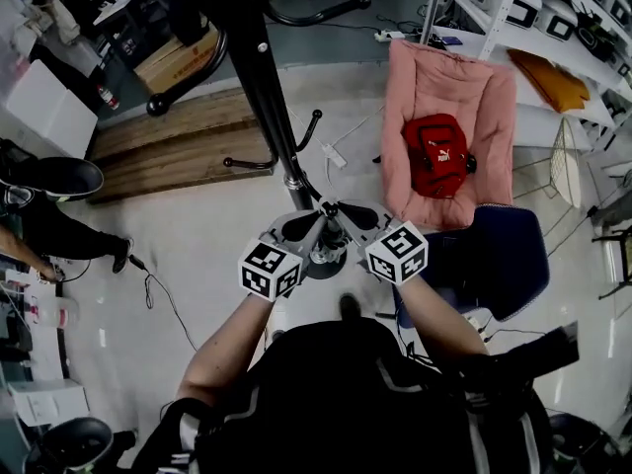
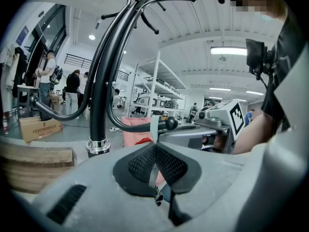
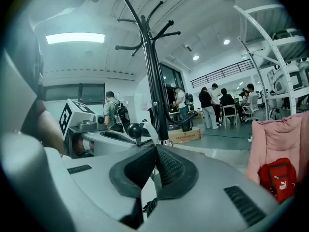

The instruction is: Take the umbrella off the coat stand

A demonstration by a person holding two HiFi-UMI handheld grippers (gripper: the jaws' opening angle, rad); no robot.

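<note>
The black coat stand (image 1: 259,67) rises just ahead of me, with curved hooks near its chromed joint (image 2: 98,145). A thin pale strap (image 2: 154,127) hangs off a ball-tipped hook (image 2: 171,123). My left gripper (image 1: 316,219) and right gripper (image 1: 333,210) meet tip to tip beside the pole. In the left gripper view the left gripper (image 2: 154,148) is shut on that strap. The right gripper (image 3: 155,150) is shut on the same strap (image 3: 148,132) below the hook's ball (image 3: 133,129). A dark patterned scrap (image 2: 157,197) shows under the jaws. The umbrella's body is hidden beneath the grippers.
A pink cushion (image 1: 449,97) with a red bag (image 1: 436,154) lies to the right. Below it stands a dark blue chair (image 1: 499,255). A wooden platform (image 1: 168,146) lies left of the pole, white shelving (image 1: 533,8) at the far right. People stand in the background (image 3: 217,103).
</note>
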